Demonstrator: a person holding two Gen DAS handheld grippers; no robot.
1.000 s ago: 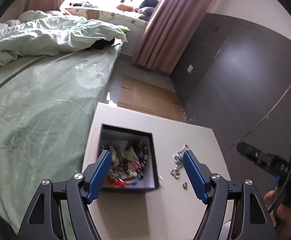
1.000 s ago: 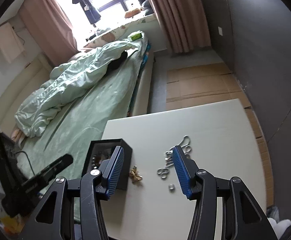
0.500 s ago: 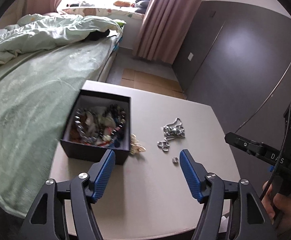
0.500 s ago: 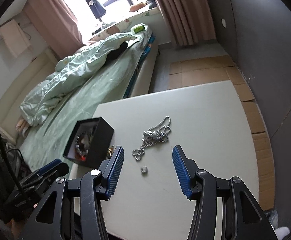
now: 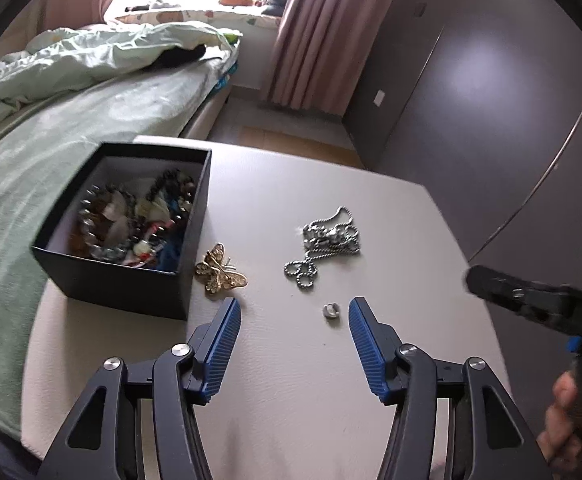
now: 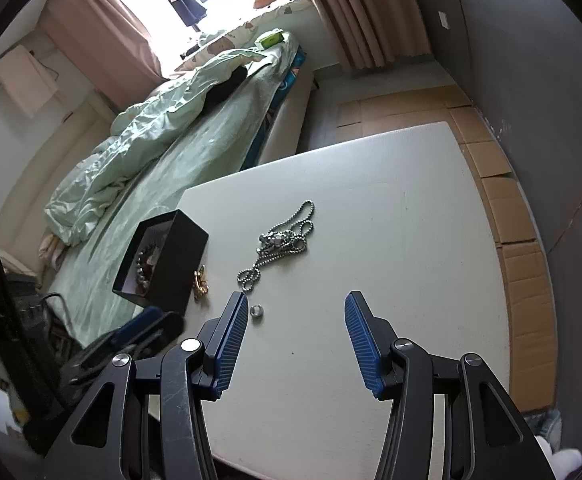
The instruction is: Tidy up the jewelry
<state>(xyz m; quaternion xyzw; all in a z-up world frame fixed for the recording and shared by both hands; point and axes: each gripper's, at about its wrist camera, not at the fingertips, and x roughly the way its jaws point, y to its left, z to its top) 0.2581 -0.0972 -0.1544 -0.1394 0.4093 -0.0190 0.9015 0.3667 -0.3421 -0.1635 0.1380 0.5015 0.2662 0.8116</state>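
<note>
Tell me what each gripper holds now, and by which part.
Nothing. The left gripper and right gripper are both open and empty above the table; the jewelry lies untouched.

A black box [image 5: 131, 280] walled off the white table's [image 5: 291, 400] bed-side edge, with a gold butterfly brooch [image 5: 219, 270] lying just beside its wall. A ball chain [image 5: 325, 242] and a small ring [image 5: 331, 310] dotted the middle. The near tabletop and the far wall-side stretch [image 6: 411, 208] lay open for passage.

Black box [image 5: 123, 280], gold butterfly brooch [image 5: 219, 270], silver chain [image 5: 327, 240]
</note>
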